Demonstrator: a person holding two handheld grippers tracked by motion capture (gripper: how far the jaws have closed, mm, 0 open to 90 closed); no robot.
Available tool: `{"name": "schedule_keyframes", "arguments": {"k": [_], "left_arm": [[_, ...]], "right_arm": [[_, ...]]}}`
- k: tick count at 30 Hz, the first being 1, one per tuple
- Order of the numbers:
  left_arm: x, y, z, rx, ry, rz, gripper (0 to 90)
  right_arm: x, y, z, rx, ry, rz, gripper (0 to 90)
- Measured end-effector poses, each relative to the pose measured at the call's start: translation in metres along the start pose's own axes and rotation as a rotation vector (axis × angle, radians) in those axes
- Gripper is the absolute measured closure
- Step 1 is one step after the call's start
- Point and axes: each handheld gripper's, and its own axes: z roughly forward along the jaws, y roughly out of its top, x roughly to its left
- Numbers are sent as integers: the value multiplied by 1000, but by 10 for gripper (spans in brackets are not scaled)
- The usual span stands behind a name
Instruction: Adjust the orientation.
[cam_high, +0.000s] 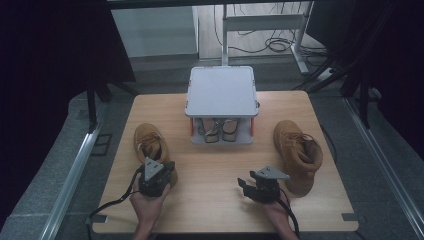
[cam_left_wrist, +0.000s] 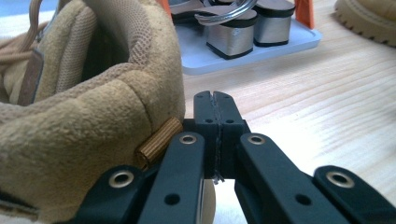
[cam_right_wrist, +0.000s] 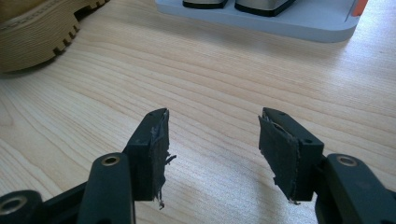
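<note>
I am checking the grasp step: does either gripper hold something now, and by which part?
Nothing is held. The left gripper is shut on nothing, just beside the left boot. The right gripper is open over the bare table.

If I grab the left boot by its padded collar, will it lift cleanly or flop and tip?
The left boot has a soft padded collar, so it will probably squash and sag in a pinch. Its thick lugged sole suggests bottom weight, so the toe likely droops. The suede looks grippy, so slipping seems unlikely.
</note>
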Motion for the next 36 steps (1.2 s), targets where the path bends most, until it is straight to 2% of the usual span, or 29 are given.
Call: {"name": "schedule_keyframes", "arguments": {"k": [3, 6, 10, 13, 18, 23, 26, 28, 30, 36], "left_arm": [[1, -4, -8, 12, 17, 24, 898], [9, -10, -17, 6, -8, -9, 899], [12, -15, -28, 17, 28, 22, 898], [22, -21, -35, 3, -5, -20, 899], [28, -25, -41, 1, -17, -38, 899], [29, -25, -43, 8, -14, -33, 899], [32, -26, -47, 21, 2, -23, 899], [36, -29, -50, 16, 33, -19, 899], [44, -31, -55, 14, 15, -44, 899], [65, -39, -66, 0, 37, -95, 899]], "right_arm": [[0, 0, 0, 0, 0, 1, 428], [0, 0, 0, 2, 0, 3, 428], [0, 0, 0, 2, 0, 1, 428], [0, 0, 0, 2, -1, 0, 428], [1, -1, 1, 8, -2, -2, 428], [0, -1, 1, 6, -3, 0, 428], [-1, -1, 1, 6, -5, -1, 428], [-1, -1, 0, 5, -8, 0, 428], [-1, -1, 1, 5, -8, 2, 428], [-1, -1, 1, 6, -6, -6, 427]]}}
